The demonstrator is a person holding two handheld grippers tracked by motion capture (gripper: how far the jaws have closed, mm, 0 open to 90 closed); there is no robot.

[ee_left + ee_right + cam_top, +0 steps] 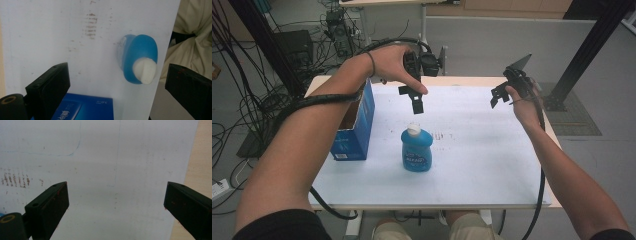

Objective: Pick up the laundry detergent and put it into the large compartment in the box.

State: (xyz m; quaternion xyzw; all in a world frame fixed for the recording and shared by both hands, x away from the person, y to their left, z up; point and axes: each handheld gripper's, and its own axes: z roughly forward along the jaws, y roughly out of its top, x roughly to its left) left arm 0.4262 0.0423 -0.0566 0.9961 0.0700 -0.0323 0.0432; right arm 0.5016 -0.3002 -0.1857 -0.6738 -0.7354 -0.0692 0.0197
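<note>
Left gripper (416, 102) hangs just above the blue bottle (416, 149), jaws spread wide and holding nothing; no grasp is made yet, so the pickup seems just beginning. That bottle stands upright mid-table beside a blue box (357, 125). Right gripper (498, 95), likewise spread, is raised well off to the right.

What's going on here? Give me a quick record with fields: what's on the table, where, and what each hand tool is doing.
Table: white top, brown smudges near the middle
Bottle: blue, white cap, upright, mid-table
Box: blue, open top, left of the bottle, at the table's left edge
Left tool: open, hanging above the bottle, not touching it
Right tool: open, raised over the table's right side, holding nothing
Likely next: left tool probably lowers onto the bottle
</note>
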